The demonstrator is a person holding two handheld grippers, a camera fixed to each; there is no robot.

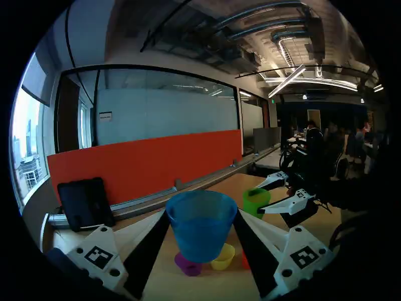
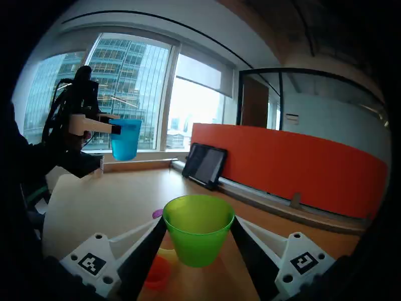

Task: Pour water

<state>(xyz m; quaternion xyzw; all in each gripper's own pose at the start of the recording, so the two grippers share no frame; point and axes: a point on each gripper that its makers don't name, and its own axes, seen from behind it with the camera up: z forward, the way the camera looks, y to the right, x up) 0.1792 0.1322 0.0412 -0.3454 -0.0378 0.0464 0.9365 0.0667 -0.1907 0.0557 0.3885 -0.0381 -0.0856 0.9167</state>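
**Work surface.** A light wooden table, bounded along its far edge by a grey rail at the foot of an orange partition. Resting directly on the top are three small cups. A purple cup and a yellow cup stand upright and just beside each other, and a sliver of a red cup shows next to the yellow one. Near the far edge a dark tablet stands tilted back toward the rail, well apart from the cups. In the right gripper view the three cups are partly hidden, and the red one lies nearest the camera.
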